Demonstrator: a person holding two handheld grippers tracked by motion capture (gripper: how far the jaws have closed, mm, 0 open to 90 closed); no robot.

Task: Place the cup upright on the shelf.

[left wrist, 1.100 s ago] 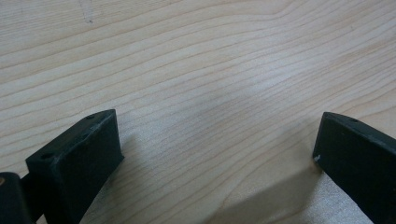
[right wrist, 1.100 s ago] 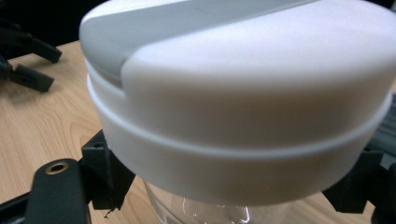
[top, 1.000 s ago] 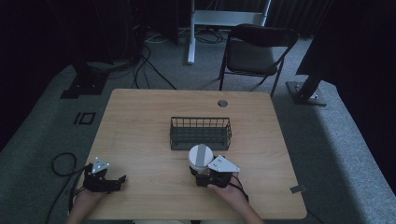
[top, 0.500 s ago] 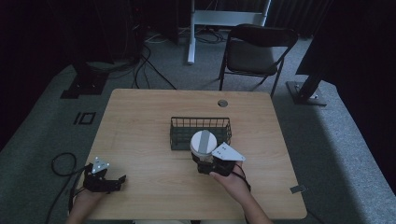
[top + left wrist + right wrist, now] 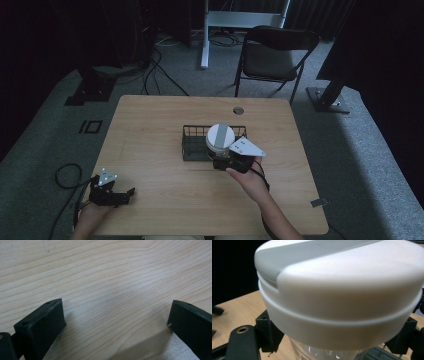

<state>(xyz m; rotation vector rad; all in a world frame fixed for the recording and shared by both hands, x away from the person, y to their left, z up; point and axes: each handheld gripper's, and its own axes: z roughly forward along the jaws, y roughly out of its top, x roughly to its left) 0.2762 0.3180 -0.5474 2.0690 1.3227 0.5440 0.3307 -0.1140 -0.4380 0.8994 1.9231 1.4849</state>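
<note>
Over the near edge of the wire basket [image 5: 192,145], my right gripper [image 5: 226,161] grips the white-lidded jar [image 5: 220,138] between its jaws, while my left gripper [image 5: 117,194] rests released on the bench [image 5: 150,125].

**White-lidded clear jar held between the jaws**

A jar [image 5: 329,353] with a clear body sits close to the camera, topped by a broad white lid [image 5: 342,297] with a grey band [image 5: 294,252] across its top. A raised rim runs round the lid's lower edge. The right gripper [image 5: 337,340] has its 2 black jaws pressed against the jar just under the lid, 1 at each side. Behind, at the left, lies the light wooden counter [image 5: 239,310]; thin dark wires [image 5: 382,352] show at the lower right.
</note>
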